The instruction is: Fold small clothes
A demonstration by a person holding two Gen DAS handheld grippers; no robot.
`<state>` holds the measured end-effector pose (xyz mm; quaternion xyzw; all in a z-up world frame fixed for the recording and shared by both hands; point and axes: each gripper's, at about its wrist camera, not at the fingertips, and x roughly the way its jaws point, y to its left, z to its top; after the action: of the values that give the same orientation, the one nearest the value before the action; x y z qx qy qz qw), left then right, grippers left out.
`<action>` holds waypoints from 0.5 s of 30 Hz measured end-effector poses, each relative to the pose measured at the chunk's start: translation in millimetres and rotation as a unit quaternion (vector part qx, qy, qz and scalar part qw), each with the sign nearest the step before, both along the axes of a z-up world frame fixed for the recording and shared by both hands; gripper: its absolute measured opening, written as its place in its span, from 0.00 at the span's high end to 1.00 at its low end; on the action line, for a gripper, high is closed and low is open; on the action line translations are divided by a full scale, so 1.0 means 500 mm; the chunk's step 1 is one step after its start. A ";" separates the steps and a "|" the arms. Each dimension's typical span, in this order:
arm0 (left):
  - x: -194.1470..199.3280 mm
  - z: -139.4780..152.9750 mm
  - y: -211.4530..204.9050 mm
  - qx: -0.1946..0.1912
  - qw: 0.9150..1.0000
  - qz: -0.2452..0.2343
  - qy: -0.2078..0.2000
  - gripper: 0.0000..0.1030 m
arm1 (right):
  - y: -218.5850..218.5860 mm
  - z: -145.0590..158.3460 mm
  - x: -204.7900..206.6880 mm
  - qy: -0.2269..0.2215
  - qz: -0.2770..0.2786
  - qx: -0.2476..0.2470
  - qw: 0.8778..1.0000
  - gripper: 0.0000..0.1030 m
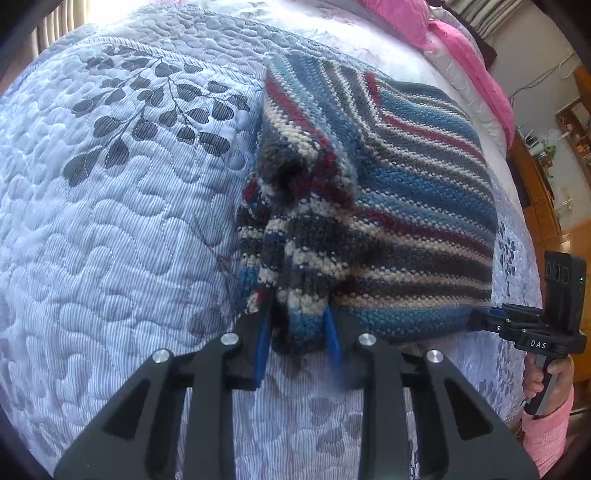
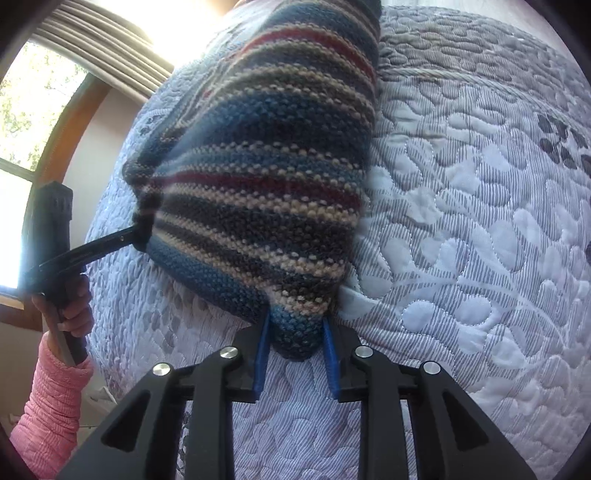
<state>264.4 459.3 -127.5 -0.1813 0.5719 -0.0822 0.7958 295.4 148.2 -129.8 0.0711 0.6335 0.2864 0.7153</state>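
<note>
Striped wool of the knitted sweater [image 1: 406, 206] stretches over the quilted bed [image 1: 110, 221] between the left claw [image 1: 299, 332] and right claw [image 2: 297, 334], each clenched on a near hem corner, the garment's length running away from both.

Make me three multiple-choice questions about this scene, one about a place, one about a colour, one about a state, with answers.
1. Where does the striped knit garment lie?
A. on a quilted bedspread
B. in a basket
C. on a wooden floor

2. What colour are the pillows at the far end of the bed?
A. green
B. pink
C. black

3. What is the left hand-held gripper doing?
A. hanging open above the bed
B. shut on the garment
C. holding a hanger

Answers: 1 A, the leaf-patterned quilted bedspread lies under it; 2 B, they show pink; 3 B, knit fabric is bunched between its blue pads.
</note>
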 end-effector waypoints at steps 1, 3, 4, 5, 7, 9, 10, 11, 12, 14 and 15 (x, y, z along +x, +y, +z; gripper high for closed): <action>-0.004 0.016 -0.002 0.000 1.000 -0.003 -0.005 0.65 | -0.001 0.010 0.004 0.004 0.004 0.008 1.000 0.62; -0.007 0.050 0.005 -0.001 1.000 -0.009 -0.029 0.52 | -0.013 0.037 0.011 -0.003 0.002 0.025 1.000 0.53; -0.004 0.068 0.012 -0.001 0.999 -0.007 -0.042 0.40 | -0.019 0.052 0.020 -0.013 -0.002 0.031 0.999 0.51; 0.002 0.085 0.021 0.000 0.998 -0.001 -0.057 0.37 | -0.024 0.067 0.031 -0.023 -0.008 0.033 0.999 0.48; 0.034 0.106 0.038 0.007 0.998 0.011 -0.069 0.35 | -0.031 0.087 0.061 -0.035 -0.024 0.029 0.999 0.44; 0.087 0.105 0.050 0.003 0.998 0.024 -0.056 0.35 | -0.030 0.094 0.091 -0.035 -0.039 0.036 0.998 0.44; 0.114 0.098 0.053 0.002 0.999 0.030 -0.044 0.35 | -0.026 0.095 0.104 -0.032 -0.042 0.038 0.998 0.44; 0.141 0.087 0.053 0.005 0.999 0.034 -0.033 0.36 | -0.018 0.094 0.114 -0.032 -0.045 0.036 0.998 0.44; 0.165 0.075 0.051 0.009 0.999 0.039 -0.021 0.38 | -0.010 0.092 0.119 -0.033 -0.047 0.031 0.998 0.44; 0.204 0.049 0.047 0.001 0.999 0.039 0.002 0.48 | 0.001 0.083 0.124 -0.035 -0.046 0.026 0.998 0.44; 0.218 0.039 0.046 -0.013 0.999 0.036 0.009 0.68 | 0.005 0.076 0.125 -0.034 -0.047 0.024 0.998 0.44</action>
<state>373.2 482.2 -108.2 -0.2127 0.5711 -0.0586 0.7907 357.8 150.6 -91.6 0.1075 0.5975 0.2699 0.7474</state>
